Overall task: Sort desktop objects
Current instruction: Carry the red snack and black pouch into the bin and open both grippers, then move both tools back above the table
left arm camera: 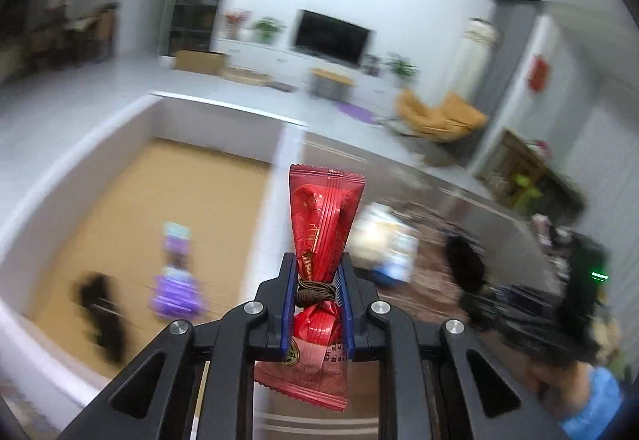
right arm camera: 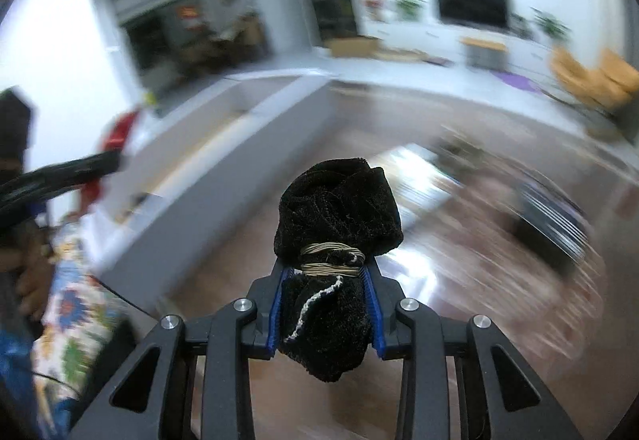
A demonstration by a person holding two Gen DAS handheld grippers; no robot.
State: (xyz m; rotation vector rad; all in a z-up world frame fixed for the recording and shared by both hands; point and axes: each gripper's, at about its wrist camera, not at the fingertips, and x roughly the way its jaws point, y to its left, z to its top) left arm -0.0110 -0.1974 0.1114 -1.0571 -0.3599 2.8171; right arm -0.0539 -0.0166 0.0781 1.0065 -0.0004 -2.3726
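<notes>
The left gripper is clamped on a red candy wrapper, its blue pads pinching the twisted waist where a dark tie is wound, so that one crinkled end fans up past the fingertips and the other hangs down between the black fingers. Beyond it, to the left, sits a white-walled box with a cardboard floor, holding a purple packet and a blurred black lump. To the right of the box wall, on the brown tabletop, lie a pale packet and another dark, blurred item. The right gripper is closed on a black cloth pouch, gripping it at the neck, which is bound with tan cord; the gathered top bulges above the pads and the body hangs below. Past it the brown tabletop is smeared by motion blur, with the white box to the left and a dark striped item near the right edge. The left gripper and red wrapper show at the far left of this view.
</notes>
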